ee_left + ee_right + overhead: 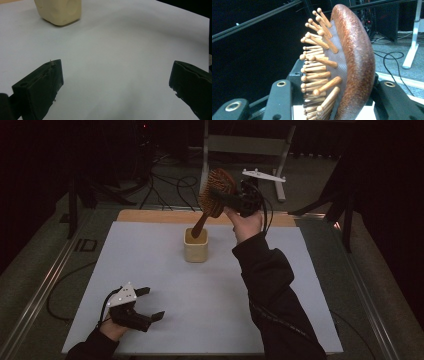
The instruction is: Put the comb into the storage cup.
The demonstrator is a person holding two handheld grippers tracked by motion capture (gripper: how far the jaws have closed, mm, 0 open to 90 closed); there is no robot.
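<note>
Nearest, at the bench's point(165, 270) near left, the left hand-held gripper point(150, 303) is rested with jaws spread, empty. Farther off, the wooden hairbrush point(218, 191) is pinched at its head by the right hand-held gripper point(235, 199), its handle tip inside the cream cup point(195, 251). Insertion or removal cannot be judged; a steady vertical move is called for.

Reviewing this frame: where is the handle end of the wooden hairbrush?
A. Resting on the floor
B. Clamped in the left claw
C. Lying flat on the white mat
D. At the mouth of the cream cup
D: the right claw grips the hairbrush by its head, and the handle slants down to the cream cup.
</note>
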